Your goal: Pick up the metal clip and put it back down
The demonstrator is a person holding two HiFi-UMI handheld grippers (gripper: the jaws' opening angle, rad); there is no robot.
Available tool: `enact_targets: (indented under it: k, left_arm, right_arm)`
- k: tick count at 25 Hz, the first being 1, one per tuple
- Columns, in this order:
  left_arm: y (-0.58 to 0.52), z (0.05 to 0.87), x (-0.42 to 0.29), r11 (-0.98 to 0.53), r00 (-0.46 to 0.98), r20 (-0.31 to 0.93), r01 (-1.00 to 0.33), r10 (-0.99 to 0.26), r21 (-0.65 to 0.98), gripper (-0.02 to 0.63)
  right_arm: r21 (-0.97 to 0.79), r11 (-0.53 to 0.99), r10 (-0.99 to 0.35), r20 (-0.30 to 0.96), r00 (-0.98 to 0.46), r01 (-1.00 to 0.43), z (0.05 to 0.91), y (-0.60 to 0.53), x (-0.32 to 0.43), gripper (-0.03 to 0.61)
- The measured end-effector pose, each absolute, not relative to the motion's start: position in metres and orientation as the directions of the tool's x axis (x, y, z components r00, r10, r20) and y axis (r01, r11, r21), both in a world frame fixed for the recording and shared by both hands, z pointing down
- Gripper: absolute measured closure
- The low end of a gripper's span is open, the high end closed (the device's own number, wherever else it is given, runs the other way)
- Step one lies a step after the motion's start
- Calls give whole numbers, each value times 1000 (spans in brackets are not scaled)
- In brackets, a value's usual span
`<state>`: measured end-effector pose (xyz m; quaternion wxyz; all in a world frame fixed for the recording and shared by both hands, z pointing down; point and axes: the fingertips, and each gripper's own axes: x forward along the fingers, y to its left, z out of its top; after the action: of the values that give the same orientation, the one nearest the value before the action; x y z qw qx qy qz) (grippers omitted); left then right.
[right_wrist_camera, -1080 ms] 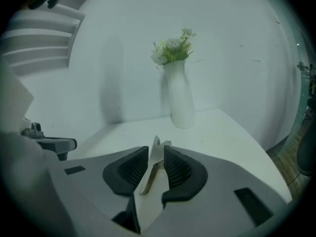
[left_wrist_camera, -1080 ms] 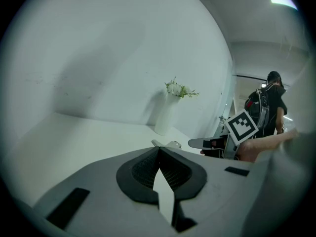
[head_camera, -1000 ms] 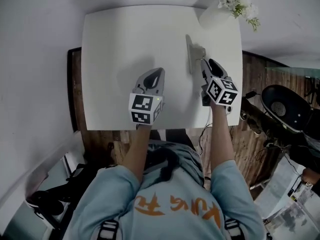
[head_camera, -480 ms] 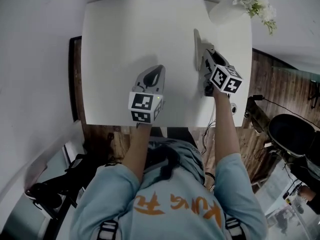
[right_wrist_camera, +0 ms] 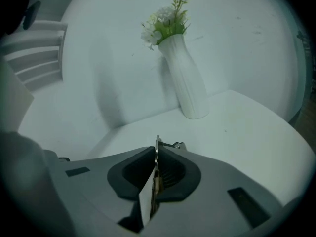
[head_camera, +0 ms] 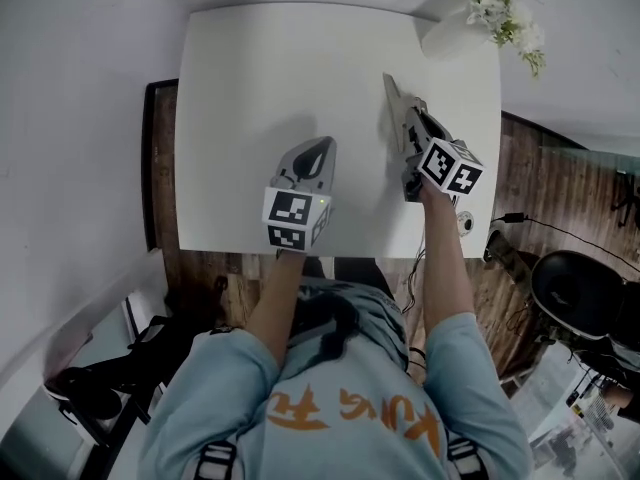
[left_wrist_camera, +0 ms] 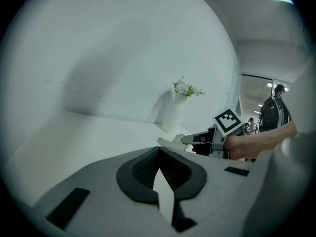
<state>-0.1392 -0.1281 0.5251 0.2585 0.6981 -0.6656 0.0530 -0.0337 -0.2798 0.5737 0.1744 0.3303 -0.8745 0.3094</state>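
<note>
Both pads of my right gripper (right_wrist_camera: 157, 158) are closing on the metal clip (right_wrist_camera: 170, 145), lower centre, pinching it edge-on to lift. Left gripper (left_wrist_camera: 159, 154) sits clenched and empty, clear of the work.

Table (head_camera: 250, 88) was plain white; vase (right_wrist_camera: 186, 85) on it ribbed white, flowers (right_wrist_camera: 165, 21) white-green; metal clip (right_wrist_camera: 157, 144) silver

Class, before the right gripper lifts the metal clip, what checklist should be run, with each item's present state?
1. Metal clip between the right gripper's jaws: ok, the jaws are closing on it.
2. Grip firm enough to lift: cannot tell.
3. Left gripper out of the way: ok, shut, empty, apart to the left.
4. Vase clear of the clip: ok, it stands farther back.
5. Bare table for setting down: ok.
</note>
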Motion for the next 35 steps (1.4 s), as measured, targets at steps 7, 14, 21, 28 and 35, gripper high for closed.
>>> enact_targets:
  k: [7, 14, 21, 28, 35]
  left_arm:
    - [-133, 503, -145, -38, 141, 369, -962, -919, 272, 589]
    - [-148, 455, -122, -185, 246, 267, -954, -932, 236, 589]
    - [-157, 421, -77, -310, 350, 202, -928, -915, 207, 589]
    - [-151, 436, -62, -340, 387, 237, -915, -891, 216, 589]
    - [-138, 478, -49, -369, 430, 324, -899, -843, 236, 589]
  right_arm:
    - [-351, 633, -568, 397, -721, -691, 504, -253, -8, 545]
    - [-217, 535, -778, 250, -577, -816, 421, -212, 58, 545]
    - [-153, 500, -827, 208, -523, -852, 392, -194, 85, 546]
    - [-202, 486, -811, 258, -525, -850, 422, -175, 96, 545]
    - [-267, 393, -809, 354, -469, -880, 483, -157, 118, 545]
